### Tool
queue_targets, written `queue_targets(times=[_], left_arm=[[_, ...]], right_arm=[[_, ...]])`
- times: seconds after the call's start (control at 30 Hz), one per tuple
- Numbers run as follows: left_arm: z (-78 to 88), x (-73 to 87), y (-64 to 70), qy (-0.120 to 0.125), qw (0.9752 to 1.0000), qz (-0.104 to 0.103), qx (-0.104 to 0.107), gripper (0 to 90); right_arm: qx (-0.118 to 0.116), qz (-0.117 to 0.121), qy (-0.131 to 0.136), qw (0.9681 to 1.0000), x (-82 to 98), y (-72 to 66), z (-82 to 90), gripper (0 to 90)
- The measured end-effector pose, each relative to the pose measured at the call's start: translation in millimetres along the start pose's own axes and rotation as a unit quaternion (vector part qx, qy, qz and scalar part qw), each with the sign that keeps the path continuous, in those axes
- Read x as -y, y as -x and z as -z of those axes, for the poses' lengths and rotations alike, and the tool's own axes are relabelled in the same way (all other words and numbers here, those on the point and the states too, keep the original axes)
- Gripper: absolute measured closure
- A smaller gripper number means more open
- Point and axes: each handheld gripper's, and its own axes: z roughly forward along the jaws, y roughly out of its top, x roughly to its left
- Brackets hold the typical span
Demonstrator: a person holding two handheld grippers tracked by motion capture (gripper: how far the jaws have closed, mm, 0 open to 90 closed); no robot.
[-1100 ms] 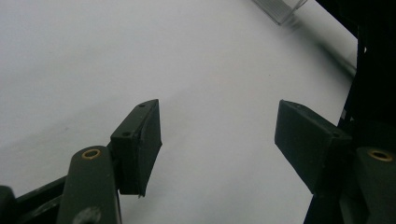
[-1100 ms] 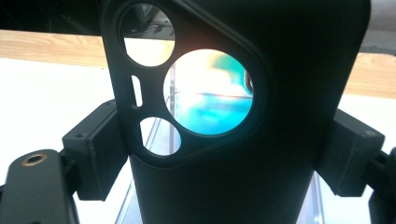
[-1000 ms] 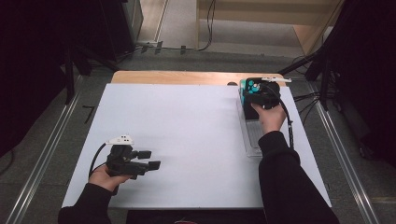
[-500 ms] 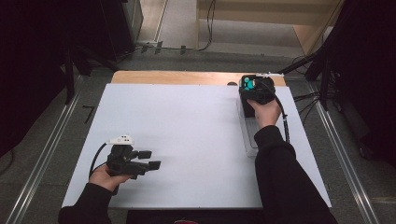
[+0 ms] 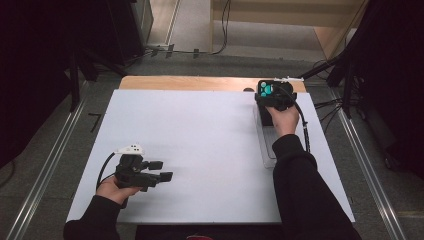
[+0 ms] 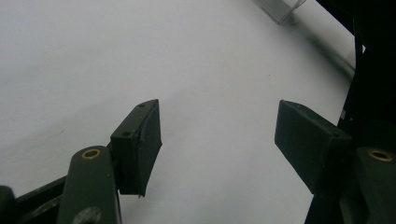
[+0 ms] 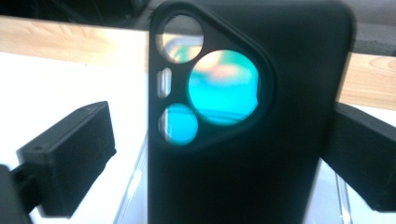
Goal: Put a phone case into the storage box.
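The right gripper [image 5: 270, 95] has its jaws set wide to either side of a black phone case [image 7: 247, 116] standing between them, the right jaw touching or nearly touching its edge and the left clearly apart, so it is not clamped. Over the last second this gripper has moved toward the far right corner of the white table [image 5: 200, 135], over a clear tray [image 5: 264, 145], which suggests a grasp is being lined up. The left gripper [image 5: 162, 171] rests open and empty, unmoved, well apart near the table's front left.
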Motion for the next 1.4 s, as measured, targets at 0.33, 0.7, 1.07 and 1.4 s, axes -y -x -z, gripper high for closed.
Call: queue_targets(times=[0.33, 0.7, 1.07, 1.4], left_arm=[[-1.0, -1.6, -1.4, 0.003, 1.0, 0.005, 0.003, 31.9], [-2.1, -3.1, -1.3, 0.0, 1.0, 0.001, 0.002, 31.8], [-1.2, -3.9, -3.5, 0.001, 1.0, 0.001, 0.001, 31.9], [-1.7, -6.1, -2.2, -0.002, 1.0, -0.004, 0.002, 31.8]], right_arm=[[-0.016, 0.014, 0.006, 0.9998, -7.4, -1.7, 21.1, 0.0], [-0.108, 0.025, -0.01, 0.9938, -11.6, -37.4, 53.9, 0.0], [-0.211, 0.069, -0.036, 0.9743, 8.6, -73.2, 77.7, 0.0], [-0.257, 0.08, -0.053, 0.9615, 35.0, -77.3, 94.4, 13.1]])
